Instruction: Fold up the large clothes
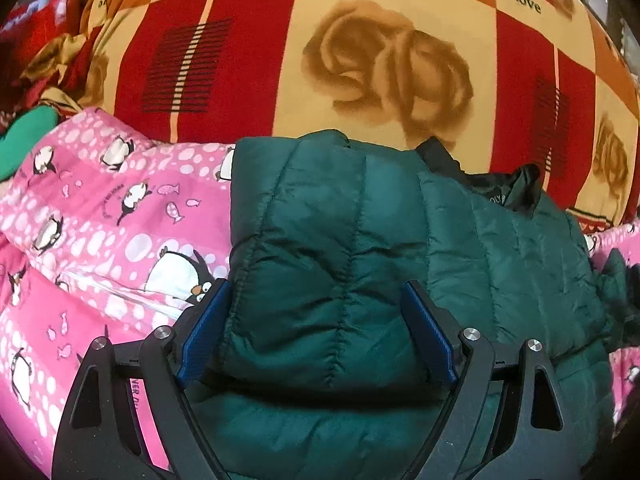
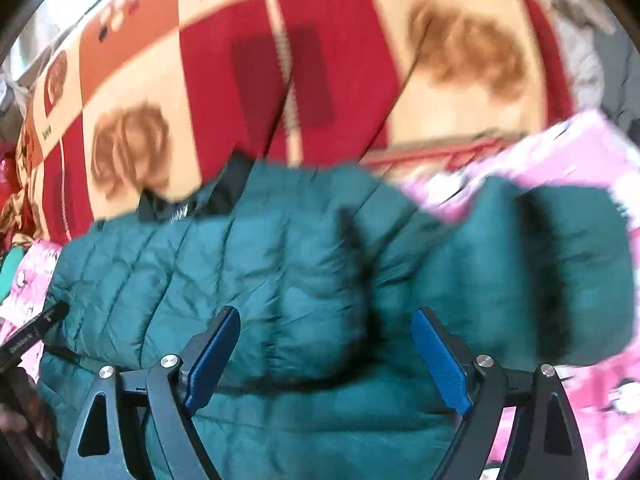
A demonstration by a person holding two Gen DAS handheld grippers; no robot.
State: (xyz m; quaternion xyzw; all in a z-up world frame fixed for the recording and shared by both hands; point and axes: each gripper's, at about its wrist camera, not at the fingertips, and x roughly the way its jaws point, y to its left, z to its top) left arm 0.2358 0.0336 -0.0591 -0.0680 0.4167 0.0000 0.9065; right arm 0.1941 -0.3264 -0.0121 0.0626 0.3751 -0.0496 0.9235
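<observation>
A dark green quilted puffer jacket [image 1: 360, 240] lies on a pink penguin-print quilt [image 1: 100, 216]. In the left wrist view a sleeve or side panel is folded over the body, and its black collar [image 1: 492, 188] points to the far side. My left gripper [image 1: 316, 296] is open, its blue pads on either side of the folded part, just above it. In the blurred right wrist view the jacket [image 2: 260, 272] spreads across the frame with a sleeve [image 2: 560, 264] out to the right. My right gripper [image 2: 326, 320] is open above the jacket's body.
A red, cream and orange bedspread [image 1: 360, 60] with rose prints covers the bed beyond the jacket. Crumpled red and gold fabric [image 1: 52, 52] and a green item [image 1: 24, 136] lie at the far left. The other gripper's black tip [image 2: 36, 328] shows at the left of the right wrist view.
</observation>
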